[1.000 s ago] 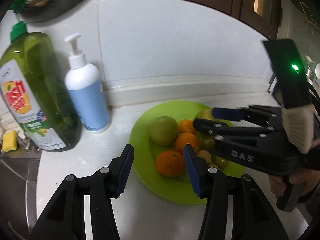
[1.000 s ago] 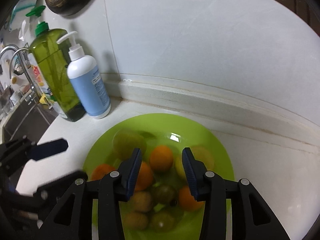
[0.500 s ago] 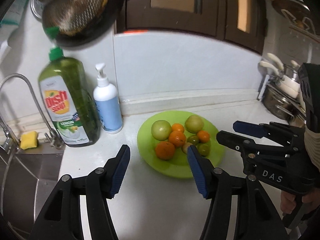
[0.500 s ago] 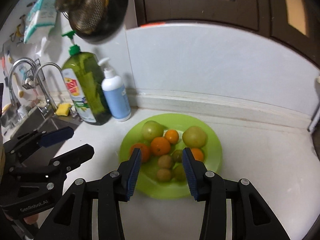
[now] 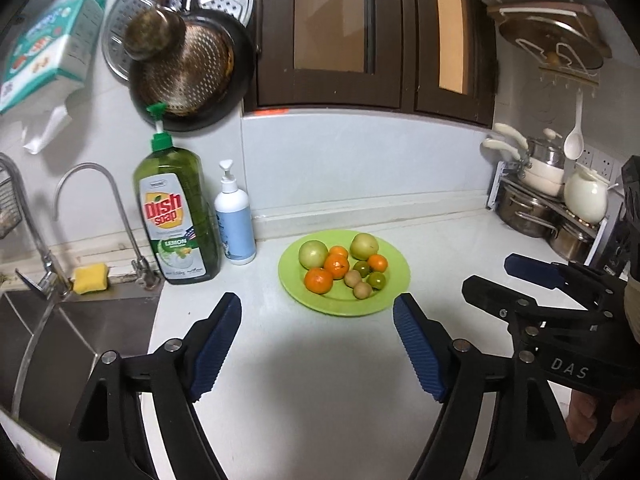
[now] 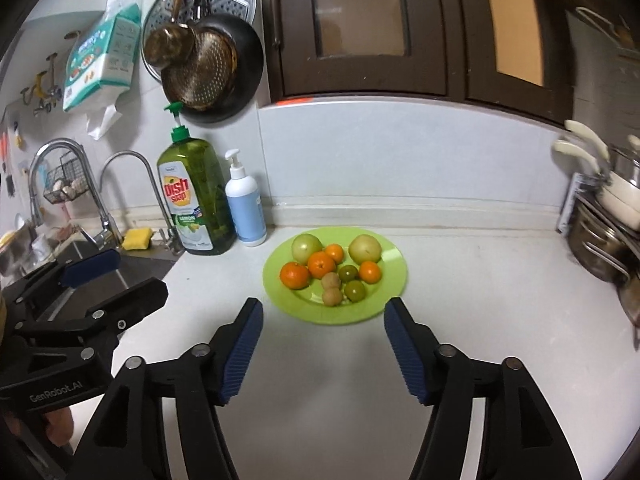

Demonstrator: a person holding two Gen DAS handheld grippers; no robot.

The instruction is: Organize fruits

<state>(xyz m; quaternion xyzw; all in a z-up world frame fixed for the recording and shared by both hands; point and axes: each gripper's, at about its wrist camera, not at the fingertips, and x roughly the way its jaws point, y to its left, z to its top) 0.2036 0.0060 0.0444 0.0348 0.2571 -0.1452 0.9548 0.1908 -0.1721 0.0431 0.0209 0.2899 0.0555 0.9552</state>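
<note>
Left wrist view: the left hand-held gripper (image 5: pixel 318 344) is released, jaws wide and empty, and has pulled well back from the green plate (image 5: pixel 394 286) it hovered over a second ago. All the fruit sits on that plate on the white surface (image 5: pixel 320 380): two pale green fruits, four mandarins (image 5: pixel 319 280), small green and tan ones. The right hand-held gripper (image 5: pixel 496 280) also stands released, "DAS" printed on its body. The green bottle (image 5: pixel 178 220) reads "Dish soap", "LEMON".

Right wrist view: the right hand-held gripper (image 6: pixel 322 344) is empty, backed away from the plate (image 6: pixel 394 280). The retreat suggests sorting is finished. The left one's body reads "GenRobot.AI".
</note>
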